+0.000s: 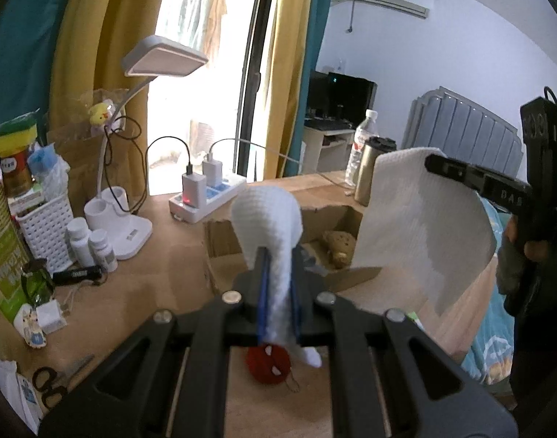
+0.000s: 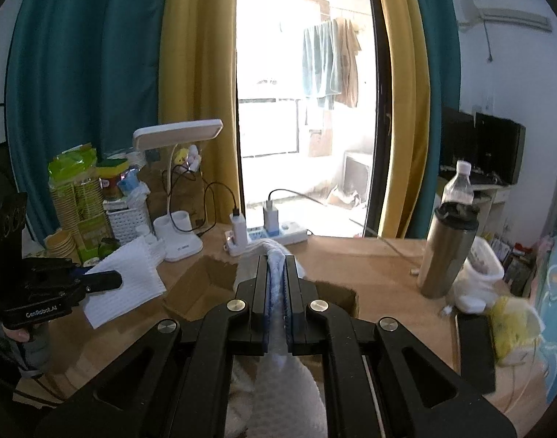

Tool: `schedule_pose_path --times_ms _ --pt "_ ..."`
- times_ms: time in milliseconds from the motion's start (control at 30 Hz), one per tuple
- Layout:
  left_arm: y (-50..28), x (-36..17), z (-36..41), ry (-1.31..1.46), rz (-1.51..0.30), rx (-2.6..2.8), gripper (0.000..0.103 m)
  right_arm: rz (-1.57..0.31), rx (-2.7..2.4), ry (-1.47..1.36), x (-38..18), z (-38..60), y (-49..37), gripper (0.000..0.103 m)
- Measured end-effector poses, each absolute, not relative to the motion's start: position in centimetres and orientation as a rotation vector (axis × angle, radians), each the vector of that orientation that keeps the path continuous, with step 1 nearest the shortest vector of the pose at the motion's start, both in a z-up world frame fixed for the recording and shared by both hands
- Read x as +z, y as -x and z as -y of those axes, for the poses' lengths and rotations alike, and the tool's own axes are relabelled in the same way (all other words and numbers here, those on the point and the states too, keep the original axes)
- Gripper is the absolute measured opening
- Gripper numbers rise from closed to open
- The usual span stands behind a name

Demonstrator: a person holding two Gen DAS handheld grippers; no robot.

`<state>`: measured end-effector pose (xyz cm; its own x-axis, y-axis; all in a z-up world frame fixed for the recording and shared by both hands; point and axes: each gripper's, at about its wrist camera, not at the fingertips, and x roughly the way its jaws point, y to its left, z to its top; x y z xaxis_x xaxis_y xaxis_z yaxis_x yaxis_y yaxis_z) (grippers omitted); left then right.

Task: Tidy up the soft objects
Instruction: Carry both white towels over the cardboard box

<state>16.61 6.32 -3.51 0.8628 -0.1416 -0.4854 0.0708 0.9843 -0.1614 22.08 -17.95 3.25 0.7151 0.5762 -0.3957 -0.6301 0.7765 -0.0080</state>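
Observation:
A white waffle-weave cloth (image 1: 417,226) hangs in the air between both grippers, above an open cardboard box (image 1: 336,219). My left gripper (image 1: 278,255) is shut on one end of the cloth, which curls over its fingertips. My right gripper (image 2: 277,259) is shut on the other end; it also shows in the left wrist view (image 1: 433,164). In the right wrist view the left gripper (image 2: 114,279) pinches the cloth's corner (image 2: 128,277). A brown plush toy (image 1: 338,244) lies inside the box. A red plush ball (image 1: 269,363) lies on the wooden table (image 1: 157,277) under my left gripper.
A desk lamp (image 1: 161,58), power strip (image 1: 209,197), white basket (image 1: 46,226), small bottles (image 1: 92,244), scissors (image 1: 52,383) and clutter stand at the table's left. A steel tumbler (image 2: 448,252), water bottle (image 2: 459,182) and yellow-white bag (image 2: 512,328) stand at the right.

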Motion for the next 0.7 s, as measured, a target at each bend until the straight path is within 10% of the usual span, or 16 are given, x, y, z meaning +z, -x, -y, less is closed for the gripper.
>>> schedule_pose_path --times_ms 700 --pt "-21.4 -4.6 -8.2 0.179 -0.521 -0.125 0.01 -0.364 0.694 0.167 4.2 13.9 -28.1 0.007"
